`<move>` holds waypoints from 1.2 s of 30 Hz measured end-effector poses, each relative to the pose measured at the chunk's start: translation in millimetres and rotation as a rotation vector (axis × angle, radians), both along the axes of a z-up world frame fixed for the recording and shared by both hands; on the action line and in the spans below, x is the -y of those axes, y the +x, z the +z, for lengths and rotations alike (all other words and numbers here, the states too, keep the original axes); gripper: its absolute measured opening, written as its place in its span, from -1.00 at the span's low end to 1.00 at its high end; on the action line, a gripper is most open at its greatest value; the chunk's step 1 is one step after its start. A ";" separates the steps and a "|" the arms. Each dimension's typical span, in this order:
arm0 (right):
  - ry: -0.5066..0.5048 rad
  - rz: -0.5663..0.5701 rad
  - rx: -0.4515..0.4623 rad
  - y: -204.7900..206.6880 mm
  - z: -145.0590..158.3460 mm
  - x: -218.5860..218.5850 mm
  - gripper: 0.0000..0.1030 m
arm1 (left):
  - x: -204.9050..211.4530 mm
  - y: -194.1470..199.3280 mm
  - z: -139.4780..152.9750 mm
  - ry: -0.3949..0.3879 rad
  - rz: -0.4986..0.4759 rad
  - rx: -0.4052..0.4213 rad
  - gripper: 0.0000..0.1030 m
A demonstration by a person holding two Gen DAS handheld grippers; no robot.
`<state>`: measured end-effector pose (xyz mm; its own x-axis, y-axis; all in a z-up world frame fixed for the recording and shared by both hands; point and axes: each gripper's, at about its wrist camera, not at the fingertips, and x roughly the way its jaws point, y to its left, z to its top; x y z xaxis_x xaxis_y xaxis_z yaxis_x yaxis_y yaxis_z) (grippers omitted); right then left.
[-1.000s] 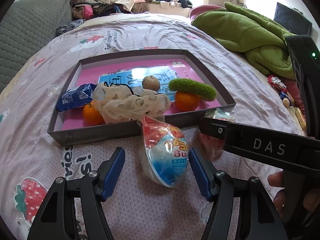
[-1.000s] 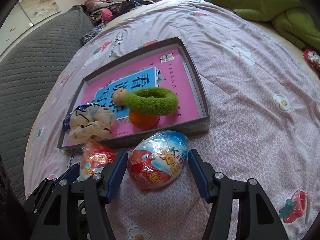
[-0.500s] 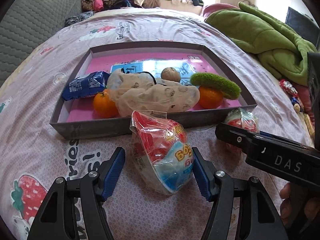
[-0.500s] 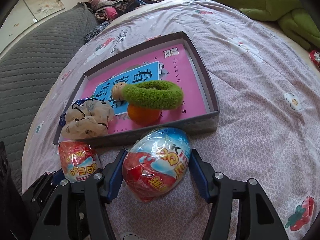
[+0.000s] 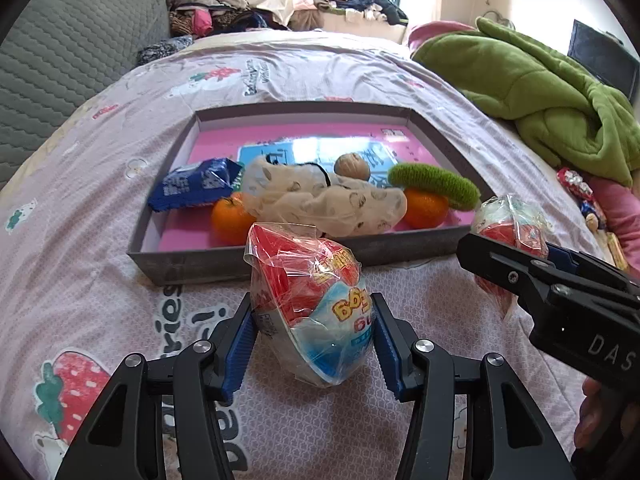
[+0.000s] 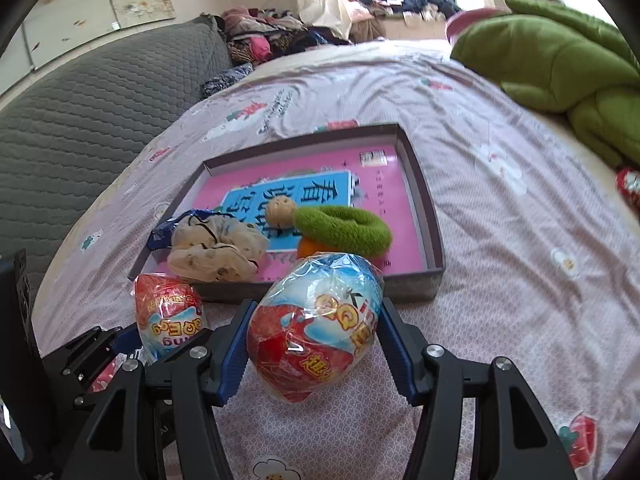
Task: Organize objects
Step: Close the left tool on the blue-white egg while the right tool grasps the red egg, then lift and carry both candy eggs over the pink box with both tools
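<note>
My left gripper is shut on a wrapped red-and-blue toy egg, held above the bedsheet just in front of the grey box lid. My right gripper is shut on a second wrapped toy egg, also lifted in front of the lid. Each egg shows in the other view, the left one and the right one. The lid holds a blue snack pack, two oranges, a cream scrunchie, a walnut and a green scrunchie.
A green blanket lies at the right of the bed. A grey quilted headboard is on the left. Small wrapped items lie by the right edge. Piled clothes sit at the far end.
Both grippers have closed on their eggs and lifted them off the sheet. The views have risen and tilted up slightly toward the lid.
</note>
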<state>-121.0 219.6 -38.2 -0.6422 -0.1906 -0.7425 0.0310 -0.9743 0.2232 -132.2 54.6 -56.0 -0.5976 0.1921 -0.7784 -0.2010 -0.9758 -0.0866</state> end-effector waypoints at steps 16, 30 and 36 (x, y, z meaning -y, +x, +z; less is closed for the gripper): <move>0.121 0.065 -0.199 29.9 51.6 22.8 0.15 | 20.0 13.2 51.6 -0.001 0.044 -0.121 0.08; 0.198 0.091 -0.318 42.0 94.2 29.2 0.15 | 40.0 17.9 106.9 -0.012 0.085 -0.243 0.08; 0.189 0.128 -0.343 33.9 119.0 31.4 0.15 | 46.6 12.3 131.0 -0.008 0.100 -0.295 0.08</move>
